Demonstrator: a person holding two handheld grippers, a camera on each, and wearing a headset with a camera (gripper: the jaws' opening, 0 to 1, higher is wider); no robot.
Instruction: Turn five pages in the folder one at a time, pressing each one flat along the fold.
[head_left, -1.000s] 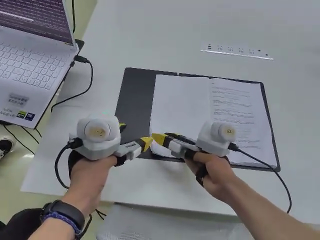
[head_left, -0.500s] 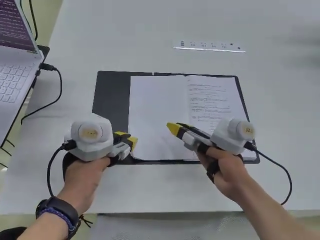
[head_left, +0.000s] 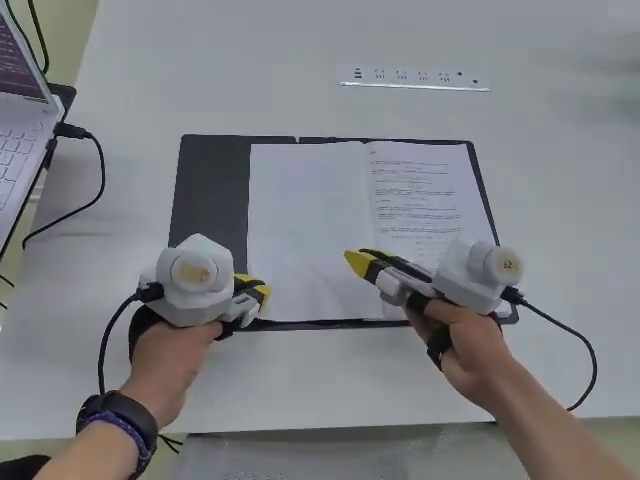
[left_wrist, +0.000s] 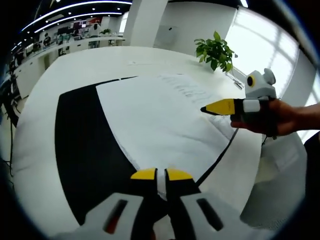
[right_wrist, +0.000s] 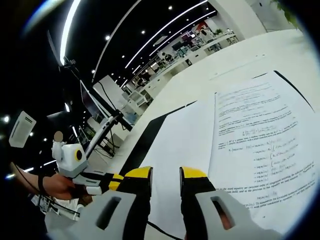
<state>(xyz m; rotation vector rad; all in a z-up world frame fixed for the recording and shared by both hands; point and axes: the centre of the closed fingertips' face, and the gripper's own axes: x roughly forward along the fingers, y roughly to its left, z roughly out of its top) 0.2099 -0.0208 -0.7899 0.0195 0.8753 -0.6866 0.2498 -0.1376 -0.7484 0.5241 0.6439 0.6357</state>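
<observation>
Laptop (head_left: 15, 130): at the far left edge of the table (head_left: 560, 180), cut off by the frame, with a cable (head_left: 85, 195) trailing from it.
Left gripper (head_left: 250, 293): at the folder's near left corner. In its own view the tongs (left_wrist: 161, 174) sit almost together with a thin slit between them, and they hold nothing.
Folder (head_left: 210, 200): lies open and flat in the middle of the table, with its black inner cover bare on the left.
Turned sheet (head_left: 305, 220): its blank side faces up, and it lies left of the fold over part of the black cover.
Fold (head_left: 368, 220): runs top to bottom between the blank sheet and the printed one. Neither gripper touches it.
Right gripper (head_left: 358, 264): over the near end of the fold, pointing left. In its own view the tongs (right_wrist: 165, 172) stand narrowly apart and grip nothing.
Printed page (head_left: 425, 195): lies flat on the right half, text up.
Progress: at least 1 sheet seems to be turned. My judgement is that it is between turns, with the press along the fold or the next lift still to come.
Hard to tell: the count out of 5 cannot be read, because the stack thickness on each side is not visible. Whether the right tips touch the paper is also unclear.
</observation>
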